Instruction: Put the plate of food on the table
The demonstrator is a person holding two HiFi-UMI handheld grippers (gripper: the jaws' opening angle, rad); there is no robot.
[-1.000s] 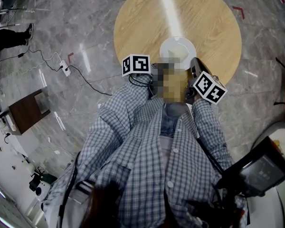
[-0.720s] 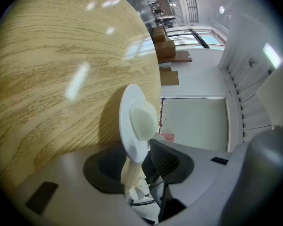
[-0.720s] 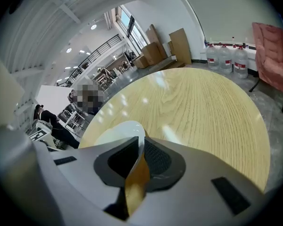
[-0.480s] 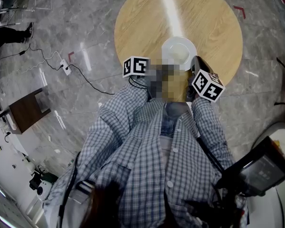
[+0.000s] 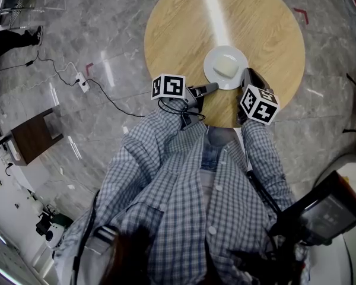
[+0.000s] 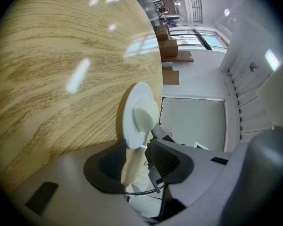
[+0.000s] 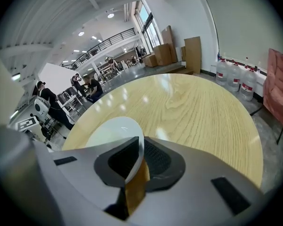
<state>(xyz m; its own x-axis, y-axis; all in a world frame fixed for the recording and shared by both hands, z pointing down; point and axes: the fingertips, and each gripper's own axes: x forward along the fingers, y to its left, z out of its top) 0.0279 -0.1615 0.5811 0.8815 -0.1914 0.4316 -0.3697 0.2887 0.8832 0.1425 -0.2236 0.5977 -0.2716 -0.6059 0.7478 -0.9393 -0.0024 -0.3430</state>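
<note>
A white plate [image 5: 225, 67] carrying a pale lump of food [image 5: 226, 66] is over the near side of the round wooden table [image 5: 184, 22]. My right gripper [image 5: 247, 76] is shut on the plate's near right rim; in the right gripper view the plate [image 7: 111, 128] has its edge pinched between the jaws of the right gripper [image 7: 136, 161]. My left gripper [image 5: 212, 88] sits at the plate's near left edge. In the left gripper view the left gripper [image 6: 134, 166] has its jaws apart, with the plate [image 6: 134, 126] and food [image 6: 145, 115] just ahead of them.
A power strip with cables [image 5: 80, 83] lies on the marble floor to the left, near a small dark side table [image 5: 32, 138]. Water bottles [image 7: 233, 74] and a pink chair [image 7: 278, 84] stand beyond the table's far side.
The plate has shifted slightly to the right and a little nearer on the table. Both grippers have moved only a little with it.
</note>
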